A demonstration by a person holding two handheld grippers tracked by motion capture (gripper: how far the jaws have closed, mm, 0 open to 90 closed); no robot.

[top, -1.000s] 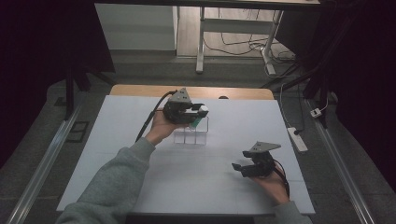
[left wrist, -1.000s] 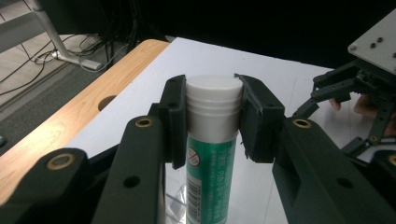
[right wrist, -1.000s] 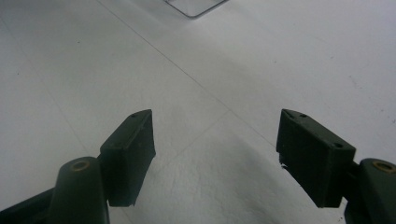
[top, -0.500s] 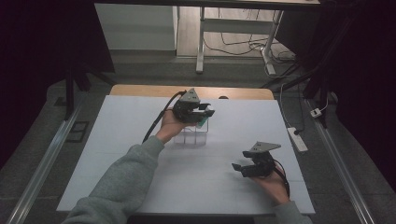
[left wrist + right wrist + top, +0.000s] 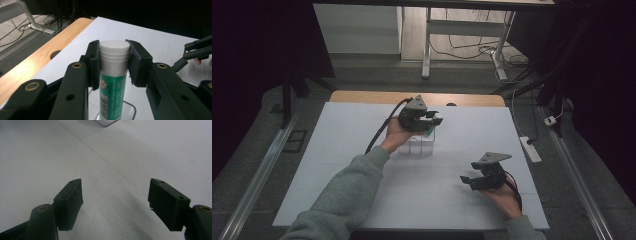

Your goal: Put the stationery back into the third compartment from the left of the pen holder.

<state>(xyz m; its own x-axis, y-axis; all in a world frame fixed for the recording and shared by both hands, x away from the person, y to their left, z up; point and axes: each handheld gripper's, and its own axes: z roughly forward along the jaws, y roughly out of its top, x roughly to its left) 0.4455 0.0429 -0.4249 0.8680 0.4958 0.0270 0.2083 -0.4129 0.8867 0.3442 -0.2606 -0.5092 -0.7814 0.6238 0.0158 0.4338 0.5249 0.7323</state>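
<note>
A green glue stick [image 5: 113,77] with a white cap stands upright between the jaws of my left gripper [image 5: 114,50], which is shut on it just below the cap. Its lower end reaches into a clear plastic rack [image 5: 131,108]. In the high view the left gripper [image 5: 435,120] hovers over that rack [image 5: 419,146] at the middle of the white table [image 5: 337,150], with a bit of green stick [image 5: 429,131] under it. My right gripper [image 5: 468,181] rests low near the front right, open, nothing between its fingers [image 5: 70,202].
A wooden strip [image 5: 362,96] with a hole runs along the table's far edge. A power strip [image 5: 530,149] lies on the floor to the right. Metal rails flank the table. The other hand's gripper [image 5: 197,50] shows far off in the left gripper view.
My left gripper has shifted slightly to the right and a little down over the rack, still holding the glue stick. The right hand has stayed put.
</note>
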